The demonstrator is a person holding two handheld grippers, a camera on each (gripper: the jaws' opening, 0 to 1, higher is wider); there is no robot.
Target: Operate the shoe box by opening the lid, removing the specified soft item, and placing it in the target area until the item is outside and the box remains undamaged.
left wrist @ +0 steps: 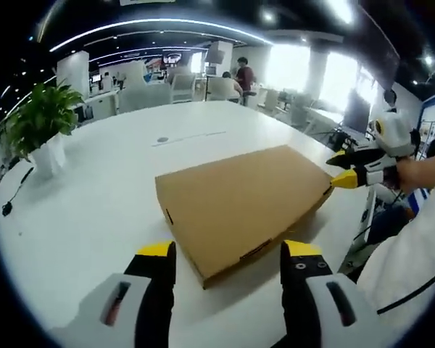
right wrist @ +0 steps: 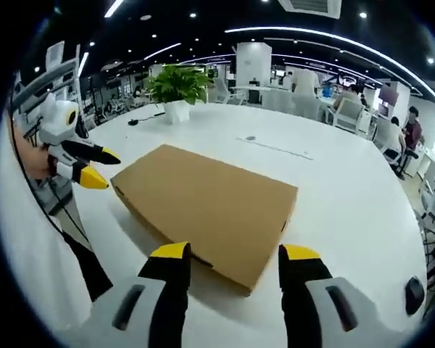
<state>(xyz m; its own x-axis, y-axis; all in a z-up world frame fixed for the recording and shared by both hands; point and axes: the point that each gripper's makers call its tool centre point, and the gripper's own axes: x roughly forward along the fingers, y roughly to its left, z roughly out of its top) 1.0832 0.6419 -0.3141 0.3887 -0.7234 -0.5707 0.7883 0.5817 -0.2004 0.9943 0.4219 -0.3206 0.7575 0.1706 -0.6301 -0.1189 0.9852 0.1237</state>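
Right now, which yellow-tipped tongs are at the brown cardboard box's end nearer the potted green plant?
The left tongs, at the box corner towards the plant; the right tongs sit at the other end.

Flat brown cardboard shoe box (left wrist: 243, 203), matt and smooth, lid shut. Lying on large white desk (left wrist: 94, 196), smooth with faint sheen. Gripper jaws of black plastic, glossy yellow tips.

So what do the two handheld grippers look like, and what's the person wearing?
Both grippers, left and right, have black jaws with yellow tips on light grey bodies with dark slots. The person's sleeve is white, with a thin dark cable across it.
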